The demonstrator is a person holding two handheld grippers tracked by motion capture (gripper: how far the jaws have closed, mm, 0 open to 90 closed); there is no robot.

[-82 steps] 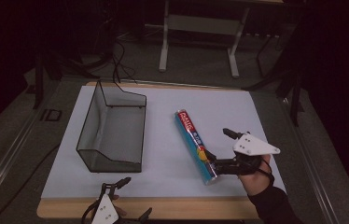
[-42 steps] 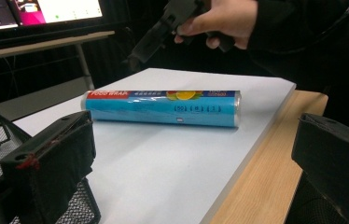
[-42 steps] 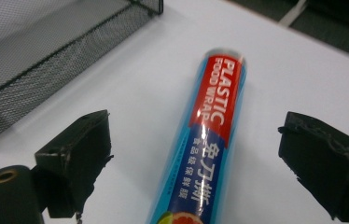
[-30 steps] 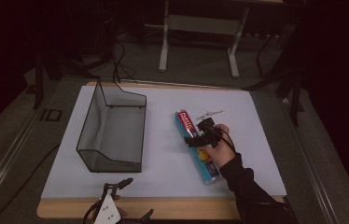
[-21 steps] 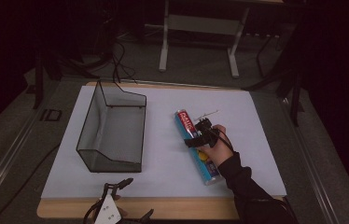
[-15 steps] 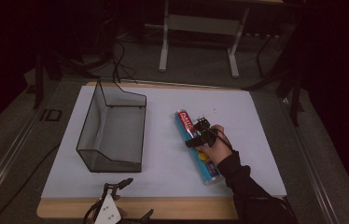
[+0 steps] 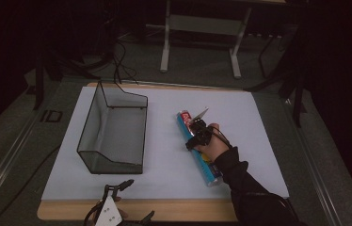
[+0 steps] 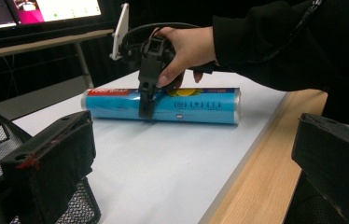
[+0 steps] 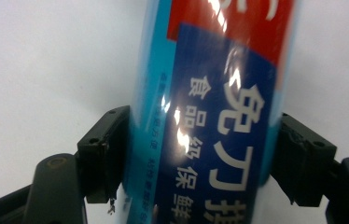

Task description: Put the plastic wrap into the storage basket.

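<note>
Right gripper [image 7: 196,136] now clamped across glossy wrap roll [image 7: 201,150] near red end, jaws just closing; off-centre, could tilt or slip when lifted.

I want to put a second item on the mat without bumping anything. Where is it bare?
Bare mat lies between the wire basket and the food wrap roll, and right of the roll to the mat's edge. The roll's middle is crowded: the right gripper is clamped on it. The left gripper sits at the near edge.
</note>
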